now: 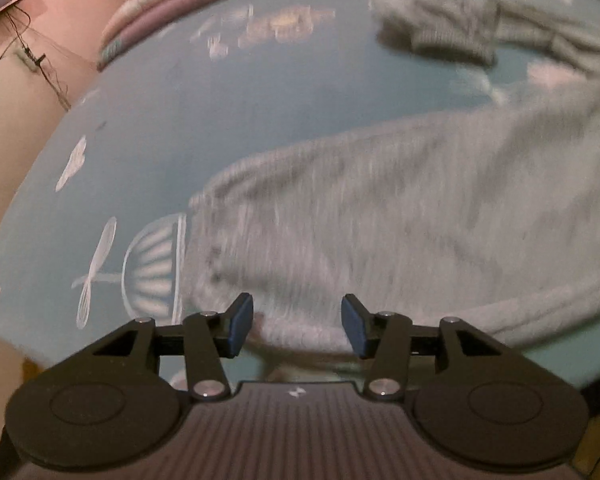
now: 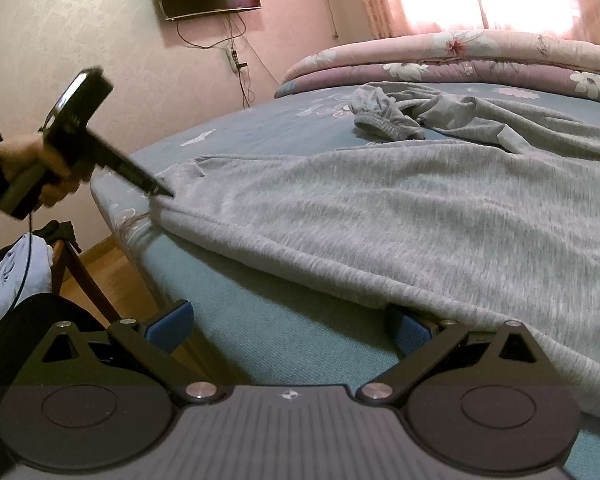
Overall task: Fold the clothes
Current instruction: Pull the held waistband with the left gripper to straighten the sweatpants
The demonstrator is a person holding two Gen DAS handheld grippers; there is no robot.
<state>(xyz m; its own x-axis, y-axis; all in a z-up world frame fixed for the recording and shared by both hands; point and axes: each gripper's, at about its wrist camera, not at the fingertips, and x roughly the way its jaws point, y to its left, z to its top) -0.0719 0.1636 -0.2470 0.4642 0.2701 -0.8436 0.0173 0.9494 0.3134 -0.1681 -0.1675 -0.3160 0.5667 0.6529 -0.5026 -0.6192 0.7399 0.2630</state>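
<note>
Grey garment (image 2: 380, 216) sprawled on the bed (image 2: 260, 332); left tool (image 1: 297, 326) spread at its corner, right tool (image 2: 288, 326) spread wide at its hem.

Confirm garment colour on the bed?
Plain heather grey garment; the right wrist view shows it best.

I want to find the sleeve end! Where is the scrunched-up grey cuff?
In the right wrist view the grey cuff lies far back on the blue bed sheet, just before the flowered quilt and beyond the spread grey garment.
</note>
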